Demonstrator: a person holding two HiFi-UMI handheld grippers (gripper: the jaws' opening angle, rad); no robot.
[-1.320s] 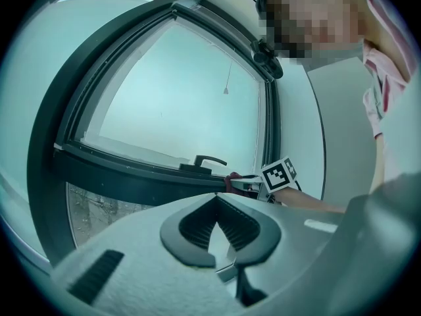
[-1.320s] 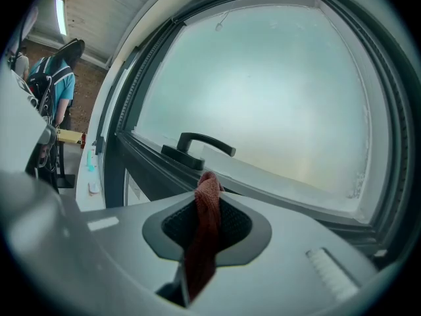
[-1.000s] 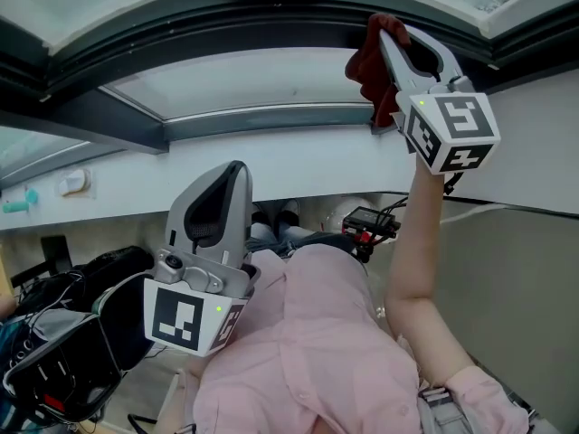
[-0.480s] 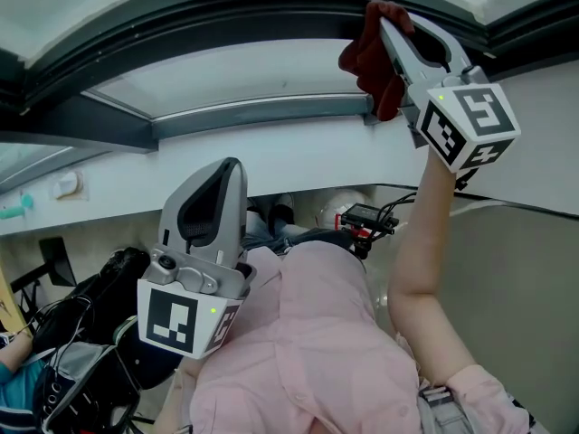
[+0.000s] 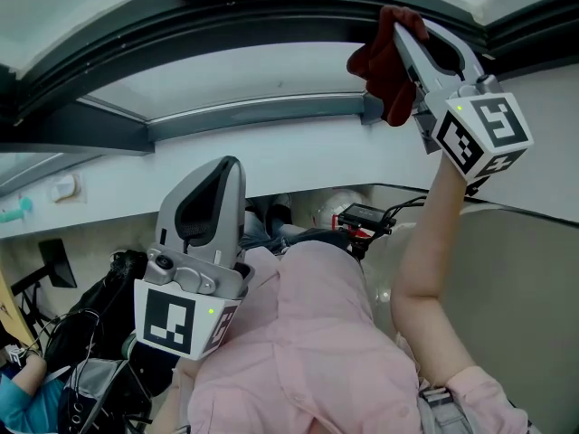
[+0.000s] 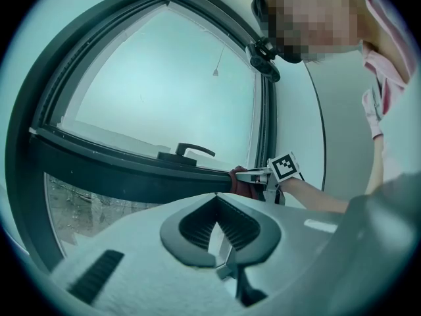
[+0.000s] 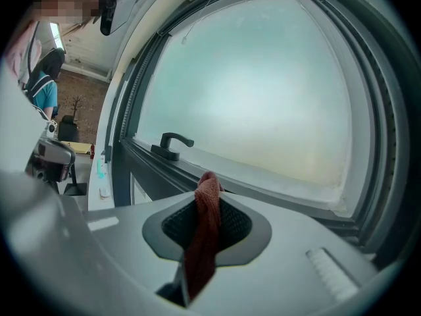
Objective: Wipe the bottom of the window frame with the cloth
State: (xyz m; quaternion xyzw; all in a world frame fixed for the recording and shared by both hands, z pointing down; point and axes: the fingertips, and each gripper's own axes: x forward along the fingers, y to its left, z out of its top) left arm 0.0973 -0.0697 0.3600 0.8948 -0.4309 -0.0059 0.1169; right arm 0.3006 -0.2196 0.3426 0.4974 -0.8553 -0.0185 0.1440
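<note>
The dark grey window frame (image 5: 271, 25) arcs across the whole top of the head view, with a pale frosted pane (image 5: 235, 75) inside it and a lighter grey rail (image 5: 262, 111) running under the glass. Below the rail a white ledge (image 5: 298, 161) crosses the middle of the picture.

The person's pink shirt (image 5: 308, 351) fills the lower centre. Their bare right forearm (image 5: 421, 251) rises along the right side towards the upper right corner. Black bags (image 5: 90, 315) lie in the lower left.

The left tool (image 5: 231, 165) stands upright at centre left, well below the frame and away from the glass. In the left gripper view its jaws meet at the tips with nothing between the ribbed pads (image 6: 197, 222).

The right tool (image 5: 407, 27) reaches into the upper right of the head view, its marker cube (image 5: 484, 134) just below it. Its jaws are clamped on the dark red cloth (image 5: 380, 70). In the right gripper view a fold of the cloth pokes out past the jaw tips and the rest trails down between the pads towards the bottom of the picture.

The cloth sits at the right end of the frame's bottom member, beside the corner where the lighter rail ends. In the left gripper view, right of centre, it lies against the dark bottom bar and appears to touch it.

A black window handle (image 7: 172, 143) sits on the bottom bar, left of the cloth in the right gripper view.

A small teal object (image 5: 14, 208) rests at the far left of the ledge.
</note>
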